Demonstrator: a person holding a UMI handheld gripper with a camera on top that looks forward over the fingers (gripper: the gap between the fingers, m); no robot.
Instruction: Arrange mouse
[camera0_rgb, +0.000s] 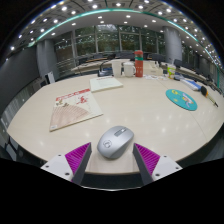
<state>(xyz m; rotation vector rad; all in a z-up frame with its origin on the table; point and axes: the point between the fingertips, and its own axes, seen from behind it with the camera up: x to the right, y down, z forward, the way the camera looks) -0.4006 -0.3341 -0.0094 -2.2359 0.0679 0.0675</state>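
Note:
A grey computer mouse (115, 141) lies on the pale wooden table (130, 108) near its front edge. My gripper (112, 160) has its two fingers spread wide, with the purple pads (78, 155) at either side. The mouse stands between the fingers, just ahead of the tips, with a gap at each side. It rests on the table on its own.
A pink and white leaflet (71, 108) lies to the left beyond the fingers, with a white paper (105, 84) farther back. A round teal disc (181, 99) lies to the right. Boxes and small items (135, 68) stand at the table's far edge.

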